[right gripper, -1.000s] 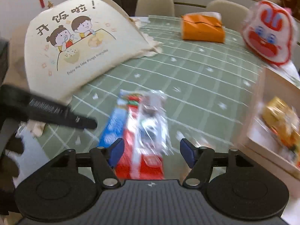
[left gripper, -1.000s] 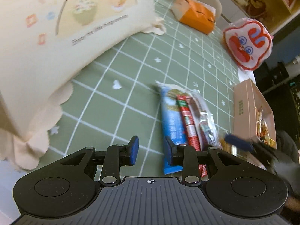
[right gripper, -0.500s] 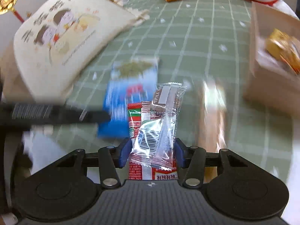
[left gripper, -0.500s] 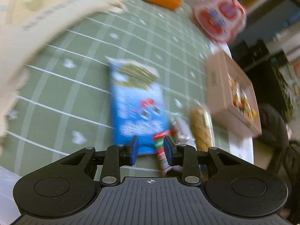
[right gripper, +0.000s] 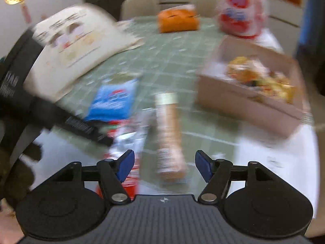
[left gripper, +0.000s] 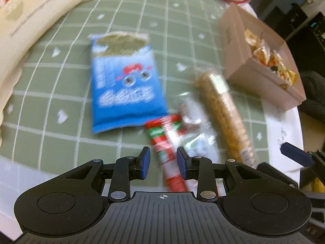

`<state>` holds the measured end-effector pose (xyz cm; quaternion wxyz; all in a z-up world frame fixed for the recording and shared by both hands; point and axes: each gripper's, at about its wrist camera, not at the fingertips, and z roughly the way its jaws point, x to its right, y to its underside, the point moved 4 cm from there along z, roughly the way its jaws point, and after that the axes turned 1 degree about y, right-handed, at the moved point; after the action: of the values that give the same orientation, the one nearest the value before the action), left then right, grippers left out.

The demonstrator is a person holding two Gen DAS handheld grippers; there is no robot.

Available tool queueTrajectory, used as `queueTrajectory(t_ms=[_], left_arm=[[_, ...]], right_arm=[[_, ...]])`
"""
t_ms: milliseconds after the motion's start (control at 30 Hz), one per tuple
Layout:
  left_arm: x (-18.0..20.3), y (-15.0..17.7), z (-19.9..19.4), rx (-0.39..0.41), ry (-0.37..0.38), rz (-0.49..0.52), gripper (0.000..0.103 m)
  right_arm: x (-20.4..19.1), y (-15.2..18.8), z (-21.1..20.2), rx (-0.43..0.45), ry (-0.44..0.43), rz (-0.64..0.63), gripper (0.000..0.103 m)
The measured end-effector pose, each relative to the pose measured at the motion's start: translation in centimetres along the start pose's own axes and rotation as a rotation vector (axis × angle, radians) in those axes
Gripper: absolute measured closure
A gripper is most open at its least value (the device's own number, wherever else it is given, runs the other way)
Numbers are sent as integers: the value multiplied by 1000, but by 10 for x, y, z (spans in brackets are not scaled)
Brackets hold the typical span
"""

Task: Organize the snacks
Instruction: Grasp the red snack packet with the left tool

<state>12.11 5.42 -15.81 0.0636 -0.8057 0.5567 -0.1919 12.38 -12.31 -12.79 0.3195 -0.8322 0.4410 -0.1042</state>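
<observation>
A blue snack packet [left gripper: 124, 81] lies on the green checked tablecloth [left gripper: 61, 71]. A red, white and green stick packet [left gripper: 166, 142] and a clear wrapped snack [left gripper: 199, 142] lie just in front of my left gripper [left gripper: 163, 162], whose jaws are narrowly apart around the red packet's end. A long brown cracker bar [left gripper: 223, 118] lies to the right. In the blurred right wrist view my right gripper [right gripper: 164, 165] is open over the bar [right gripper: 169, 134], with the blue packet [right gripper: 113, 101] to the left.
A pink cardboard box [left gripper: 258, 77] holding several gold-wrapped sweets stands at the right; it also shows in the right wrist view [right gripper: 249, 103]. A cream printed cushion [left gripper: 30, 10] lies at the left. An orange pouch [right gripper: 177, 21] and a red-and-white bag [right gripper: 240, 18] sit at the back.
My right gripper has opened and let go of the red and clear packets, which now lie on the table. My left gripper has shifted right, towards the red packet.
</observation>
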Motion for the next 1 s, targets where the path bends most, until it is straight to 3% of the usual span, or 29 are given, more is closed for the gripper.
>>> queueTrajectory(t_ms=[100, 233, 400, 533, 767, 900, 1000], left_arm=[[24, -4, 7, 20, -25, 93, 69], [46, 6, 8, 14, -52, 245, 67], [57, 30, -10, -36, -25, 288, 67], [74, 39, -7, -55, -23, 334, 67], [100, 59, 6, -26, -136, 555, 62], [78, 57, 3, -32, -170, 508, 47], [52, 50, 0, -36, -202, 426, 41]], right_arm=[[23, 3, -10, 21, 68, 67, 36], [43, 9, -13, 34, 97, 129, 32], [51, 15, 6, -6, 97, 179, 32], [58, 18, 13, -8, 146, 212, 32], [80, 30, 12, -27, 174, 278, 32], [78, 29, 7, 41, 169, 278, 32], [52, 16, 0, 123, 102, 163, 32]])
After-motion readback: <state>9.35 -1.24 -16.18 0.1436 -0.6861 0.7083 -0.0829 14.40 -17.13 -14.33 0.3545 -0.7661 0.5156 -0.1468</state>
